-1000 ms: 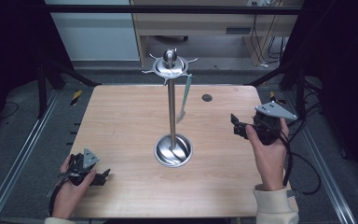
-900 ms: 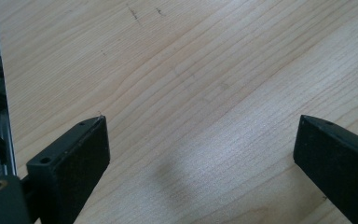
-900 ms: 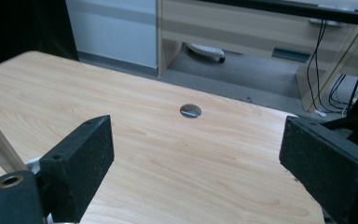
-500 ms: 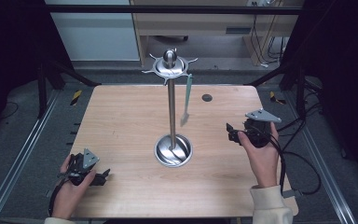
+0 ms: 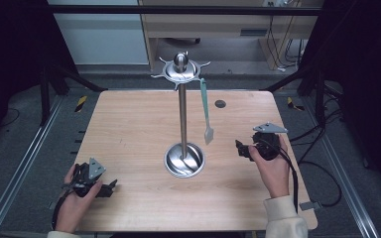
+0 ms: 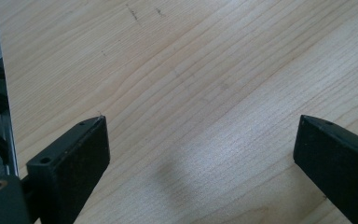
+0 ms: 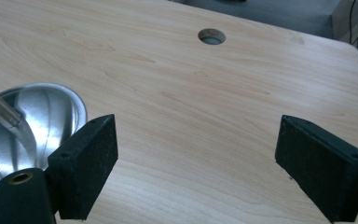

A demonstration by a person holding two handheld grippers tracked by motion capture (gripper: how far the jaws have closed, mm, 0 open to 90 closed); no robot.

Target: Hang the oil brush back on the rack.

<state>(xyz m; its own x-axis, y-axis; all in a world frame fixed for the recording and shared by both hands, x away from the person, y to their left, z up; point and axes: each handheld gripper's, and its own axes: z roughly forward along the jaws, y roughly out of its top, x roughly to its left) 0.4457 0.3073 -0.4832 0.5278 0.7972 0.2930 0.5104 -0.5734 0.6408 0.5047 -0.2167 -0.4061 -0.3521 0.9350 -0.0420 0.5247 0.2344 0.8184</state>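
A steel utensil stand rises from a round dish base at the table's middle, and its base also appears at the left of the right gripper view. A pale green spatula hangs from one of the stand's top hooks. My right gripper is held low to the right of the base, open, with bare wood between its jaws. My left gripper rests near the front left corner, open over bare wood.
The wooden table has a small round hole at its back right, also visible as the hole in the right gripper view. Metal rails run along both sides of the table. A cable trails from the right gripper off the table's right edge.
My right gripper has moved down and towards the near side, settling closer to the stand's base. The left gripper has stayed in place.
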